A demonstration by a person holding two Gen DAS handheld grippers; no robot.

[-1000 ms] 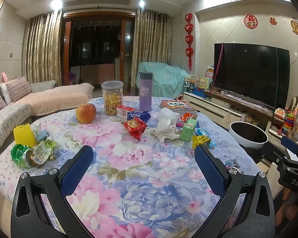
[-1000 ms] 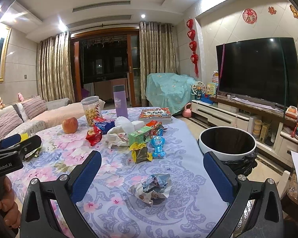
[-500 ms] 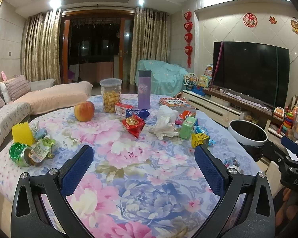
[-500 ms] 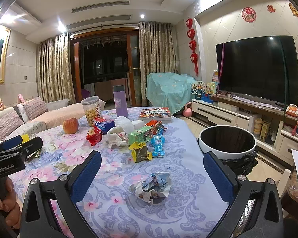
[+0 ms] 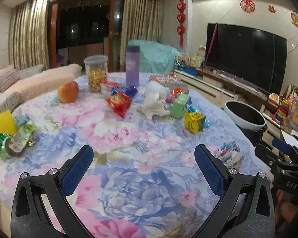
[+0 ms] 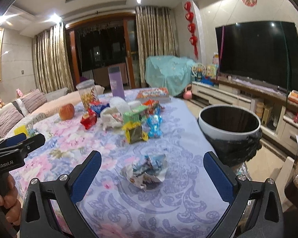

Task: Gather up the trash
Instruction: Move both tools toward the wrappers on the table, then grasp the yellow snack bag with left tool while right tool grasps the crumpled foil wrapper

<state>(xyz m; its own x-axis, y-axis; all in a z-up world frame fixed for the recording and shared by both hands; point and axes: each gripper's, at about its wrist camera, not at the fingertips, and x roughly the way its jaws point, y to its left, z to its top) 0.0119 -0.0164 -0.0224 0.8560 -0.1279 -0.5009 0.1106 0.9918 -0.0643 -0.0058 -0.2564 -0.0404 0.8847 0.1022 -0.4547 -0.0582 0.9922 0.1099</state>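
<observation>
The left gripper (image 5: 143, 154) hangs over the floral-cloth surface (image 5: 129, 138) with its jaws wide and nothing between them. The right gripper (image 6: 152, 159) is likewise spread wide and empty, and a crumpled blue-and-white paper wrapper (image 6: 146, 170) lies on the surface in the lower centre of its frame, between the two blue pads but untouched. In the left view that wrapper (image 5: 229, 151) sits at right centre, near the surface's edge. A round white bin with a black liner (image 6: 229, 126) stands at right centre, just beside the surface. More litter clusters in mid-frame: a red snack packet (image 5: 119, 102), crumpled white tissue (image 5: 154, 104), a green carton (image 5: 180, 106) and a yellow packet (image 5: 193, 122). A reddish apple (image 5: 68, 91) rests at upper left, and a squashed green can (image 5: 2, 145) at far left.
</observation>
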